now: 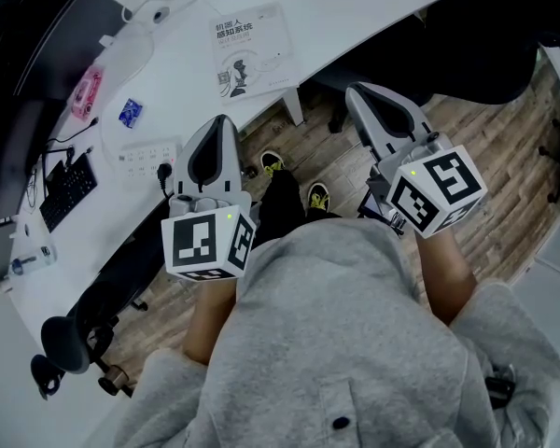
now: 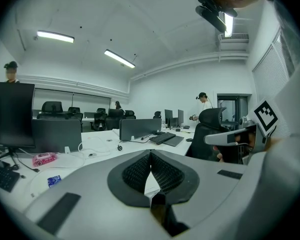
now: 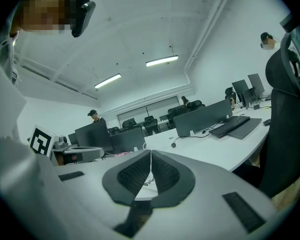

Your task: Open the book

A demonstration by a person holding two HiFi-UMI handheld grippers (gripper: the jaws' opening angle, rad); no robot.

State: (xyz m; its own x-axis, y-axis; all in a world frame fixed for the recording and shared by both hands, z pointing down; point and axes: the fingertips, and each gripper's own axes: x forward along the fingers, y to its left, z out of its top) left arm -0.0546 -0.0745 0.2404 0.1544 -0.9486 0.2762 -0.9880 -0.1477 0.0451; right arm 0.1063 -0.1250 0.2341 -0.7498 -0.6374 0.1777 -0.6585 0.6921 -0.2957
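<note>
The book (image 1: 247,52) lies closed on the white desk (image 1: 355,7), its white cover with dark print and a small figure facing up. Both grippers hang side by side over the wooden floor, short of the desk's edge and apart from the book. My left gripper (image 1: 220,119) points towards the desk just below the book; its jaws meet at the tip (image 2: 150,153) with nothing between them. My right gripper (image 1: 355,90) is to the right of the book, also shut and empty (image 3: 150,151). Each gripper shows in the other's view: right (image 2: 230,136), left (image 3: 80,154).
On the desk left of the book lie a blue packet (image 1: 130,112), a pink object (image 1: 87,91), a power strip (image 1: 147,154) and a keyboard (image 1: 67,189). A desk leg (image 1: 292,105) stands between the grippers. An office chair (image 1: 75,343) stands at lower left. People stand at far desks.
</note>
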